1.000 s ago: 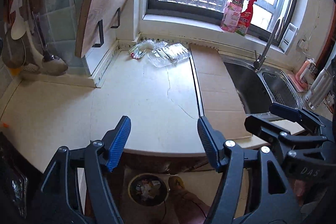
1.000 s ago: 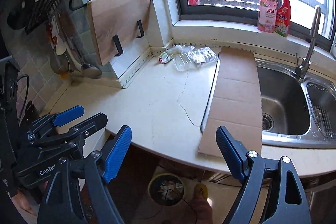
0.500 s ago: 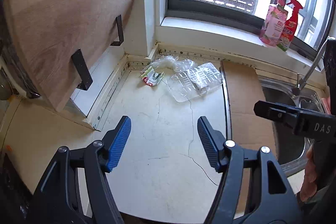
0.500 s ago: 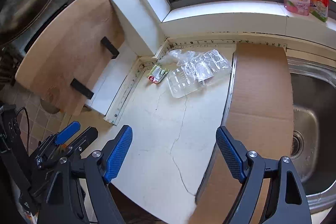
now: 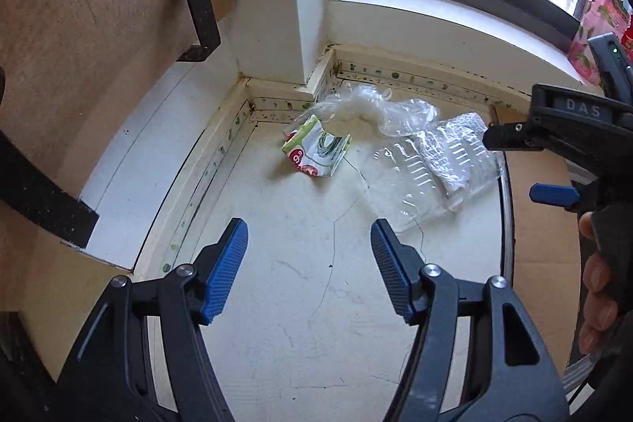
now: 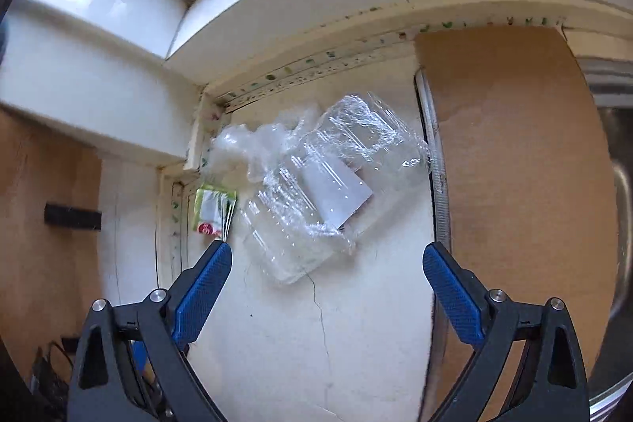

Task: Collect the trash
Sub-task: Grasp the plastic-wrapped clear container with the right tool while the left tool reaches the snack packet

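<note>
Trash lies in the back corner of the white countertop [image 5: 300, 287]: a green and red wrapper [image 5: 316, 153], a crumpled clear bag [image 5: 372, 109] and a clear plastic tray [image 5: 431, 173]. The right wrist view shows the wrapper [image 6: 211, 210], the bag [image 6: 253, 145] and the tray [image 6: 320, 192] too. My left gripper [image 5: 308, 244] is open and empty, short of the wrapper. My right gripper [image 6: 326, 263] is open and empty, its jaws just short of the tray's near end; its body shows at the right of the left wrist view [image 5: 561, 133].
A wooden cutting board [image 5: 91, 10] hangs on black brackets at the left. A cardboard sheet [image 6: 514, 161] lies right of the trash, beside the steel sink [image 6: 617, 184]. The window sill [image 5: 443, 30] and wall close off the back. A pink bottle [image 5: 593, 38] stands on the sill.
Both grippers have moved forward over the counter toward the trash in the corner, which now looks much larger. The right gripper has come close over the plastic tray. Both stay open.
</note>
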Tool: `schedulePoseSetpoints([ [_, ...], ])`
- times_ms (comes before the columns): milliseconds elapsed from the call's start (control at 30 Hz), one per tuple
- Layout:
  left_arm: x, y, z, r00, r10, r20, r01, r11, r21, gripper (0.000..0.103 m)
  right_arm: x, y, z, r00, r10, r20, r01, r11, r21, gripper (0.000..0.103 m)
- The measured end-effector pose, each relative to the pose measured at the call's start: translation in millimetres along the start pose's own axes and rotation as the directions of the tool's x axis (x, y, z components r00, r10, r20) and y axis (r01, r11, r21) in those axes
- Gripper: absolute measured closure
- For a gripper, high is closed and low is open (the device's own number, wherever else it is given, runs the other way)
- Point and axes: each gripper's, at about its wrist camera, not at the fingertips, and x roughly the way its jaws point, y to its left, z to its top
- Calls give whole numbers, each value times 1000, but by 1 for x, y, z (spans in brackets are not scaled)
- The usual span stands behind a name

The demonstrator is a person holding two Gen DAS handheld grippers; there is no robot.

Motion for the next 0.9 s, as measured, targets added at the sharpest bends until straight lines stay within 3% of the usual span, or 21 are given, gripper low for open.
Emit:
schedulePoseSetpoints([
  [133,17,4,7,1000,7,-14,-7,1000,-6,41,37,4,16,999,-18,-34,22,994,110,1],
  [333,26,-4,11,1000,11,-4,-10,999,49,41,68,35,25,991,-133,14,131,986,101,1],
  [500,30,-5,8,999,34,6,-34,996,87,41,92,50,30,968,-251,21,247,961,121,1],
  [700,35,-7,5,999,36,5,-37,993,111,41,123,69,36,925,-381,5,380,924,49,0],
  [900,40,-8,10,1000,26,10,-27,995,100,41,143,86,28,916,-402,-1,401,913,-78,0],
])
